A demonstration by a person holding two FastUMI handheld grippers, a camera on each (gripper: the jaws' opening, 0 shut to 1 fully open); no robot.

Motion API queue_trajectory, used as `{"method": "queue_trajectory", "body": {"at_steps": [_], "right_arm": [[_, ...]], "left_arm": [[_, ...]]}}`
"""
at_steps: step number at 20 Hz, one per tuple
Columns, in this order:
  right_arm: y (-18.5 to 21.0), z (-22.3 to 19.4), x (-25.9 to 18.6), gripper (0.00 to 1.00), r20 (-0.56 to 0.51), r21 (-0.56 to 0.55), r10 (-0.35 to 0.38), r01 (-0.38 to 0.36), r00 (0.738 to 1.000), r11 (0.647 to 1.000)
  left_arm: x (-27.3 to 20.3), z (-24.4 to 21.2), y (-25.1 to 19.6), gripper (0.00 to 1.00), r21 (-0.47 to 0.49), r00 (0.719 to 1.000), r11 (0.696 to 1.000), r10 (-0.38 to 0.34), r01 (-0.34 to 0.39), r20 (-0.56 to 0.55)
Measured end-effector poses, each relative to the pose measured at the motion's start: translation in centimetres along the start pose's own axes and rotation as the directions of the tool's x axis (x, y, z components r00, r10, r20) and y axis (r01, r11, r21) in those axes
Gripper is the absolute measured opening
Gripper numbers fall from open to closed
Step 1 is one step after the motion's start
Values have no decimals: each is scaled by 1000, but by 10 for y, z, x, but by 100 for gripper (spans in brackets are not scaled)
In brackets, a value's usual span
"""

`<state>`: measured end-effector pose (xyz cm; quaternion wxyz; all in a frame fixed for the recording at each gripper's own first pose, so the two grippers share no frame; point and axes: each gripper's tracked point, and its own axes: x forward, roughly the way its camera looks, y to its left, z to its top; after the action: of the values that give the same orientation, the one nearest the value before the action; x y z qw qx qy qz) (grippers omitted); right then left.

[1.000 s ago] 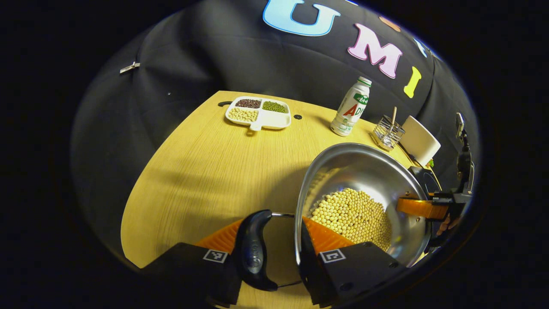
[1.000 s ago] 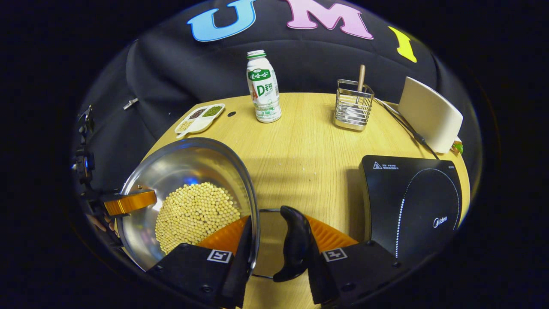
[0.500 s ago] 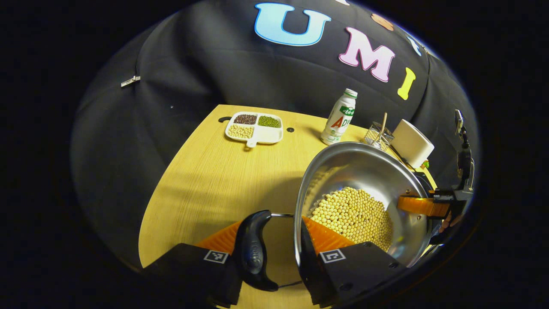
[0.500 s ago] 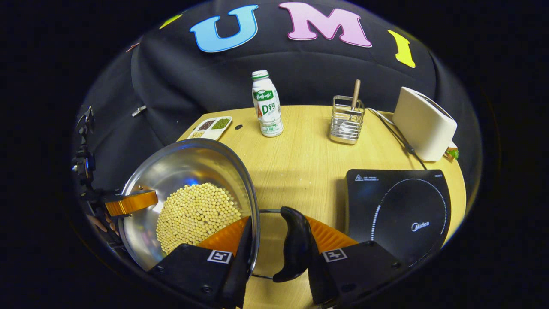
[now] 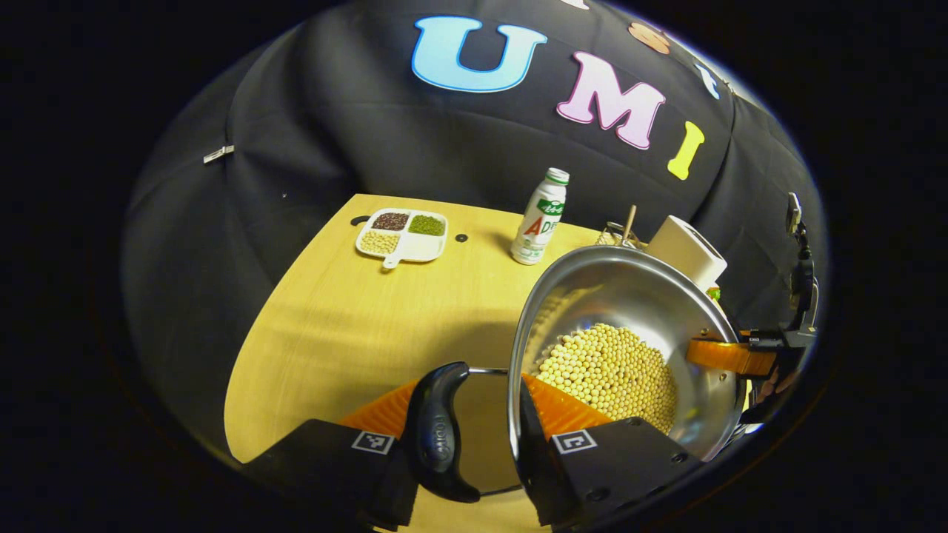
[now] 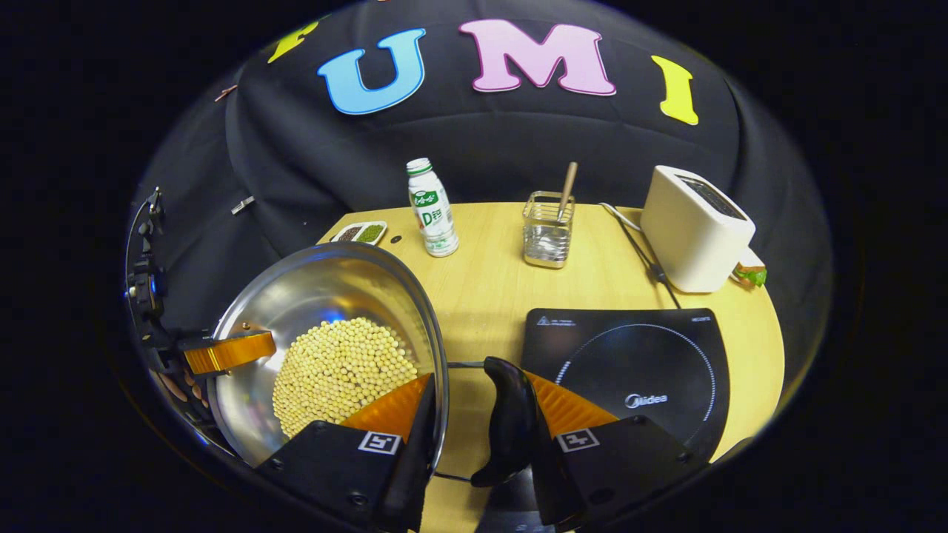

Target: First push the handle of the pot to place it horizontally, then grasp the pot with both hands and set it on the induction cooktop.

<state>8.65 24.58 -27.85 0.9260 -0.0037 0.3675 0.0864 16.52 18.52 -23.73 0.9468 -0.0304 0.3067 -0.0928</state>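
Steel pot (image 5: 637,311) hangs between both tools, left tool (image 5: 474,433) and right tool (image 6: 478,429) each pinching its handles.

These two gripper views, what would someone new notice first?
Most striking is the steel pot heaped with pale beans, held up over the wooden table, a hand-held gripper at each side handle. Ahead to the right lies the black induction cooktop, with a white toaster behind it. A bottle stands at the back edge.
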Motion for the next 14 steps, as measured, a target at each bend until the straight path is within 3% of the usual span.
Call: {"method": "queue_trajectory", "body": {"at_steps": [3, 4, 5, 14], "right_arm": [[-28, 5, -14, 61, 8, 9, -2, 2, 1000, 1000], [-36, 7, -18, 57, 12, 10, -3, 3, 1000, 1000], [-46, 9, -22, 61, 15, 12, -5, 5, 1000, 1000], [-137, 18, -48, 61, 34, 47, -31, 30, 999, 998]], "left_arm": [[0, 5, -30, 62, 14, 1000, 1000, -4, 4, 7], [0, 7, -41, 62, 13, 1000, 1000, -7, 7, 8], [1, 8, -51, 62, 11, 1000, 1000, -10, 10, 8], [14, 7, -137, 63, 41, 999, 998, -38, 38, 7]]}}
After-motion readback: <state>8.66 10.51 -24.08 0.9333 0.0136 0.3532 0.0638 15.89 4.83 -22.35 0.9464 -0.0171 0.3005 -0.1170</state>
